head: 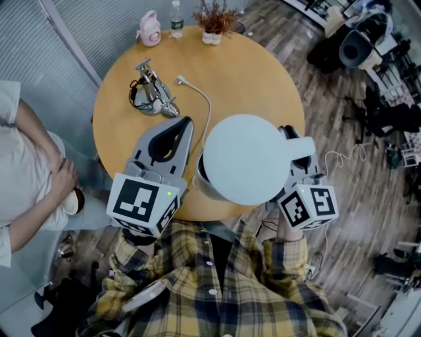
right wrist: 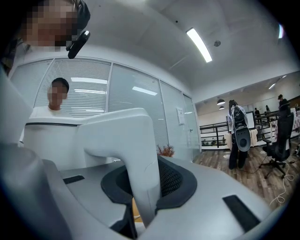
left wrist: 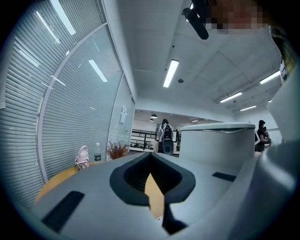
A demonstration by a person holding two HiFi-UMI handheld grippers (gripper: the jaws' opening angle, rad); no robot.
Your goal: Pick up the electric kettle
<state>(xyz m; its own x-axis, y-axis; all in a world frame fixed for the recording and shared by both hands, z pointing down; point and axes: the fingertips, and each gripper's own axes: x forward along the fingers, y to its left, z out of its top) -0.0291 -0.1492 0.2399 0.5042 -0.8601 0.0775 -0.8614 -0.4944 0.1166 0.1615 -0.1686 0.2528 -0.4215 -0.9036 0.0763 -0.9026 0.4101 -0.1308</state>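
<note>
The white electric kettle (head: 247,158) hangs above the near side of the round wooden table (head: 250,72), its flat lid facing up. My right gripper (head: 294,150) is shut on the kettle's handle (right wrist: 136,154), which stands upright between the dark pads (right wrist: 176,180). My left gripper (head: 172,135) is just left of the kettle body (left wrist: 218,143), close beside it, and I cannot tell whether it touches. Its jaws are shut with nothing between them, and only a sliver of tabletop shows through.
A white cord with a plug (head: 197,99) runs across the table and under the kettle. A metal gadget with a black cable (head: 152,95) lies at the left. A pink bottle (head: 148,29), a water bottle (head: 175,18) and a small plant (head: 212,23) stand at the far edge. A person (head: 26,164) sits to the left.
</note>
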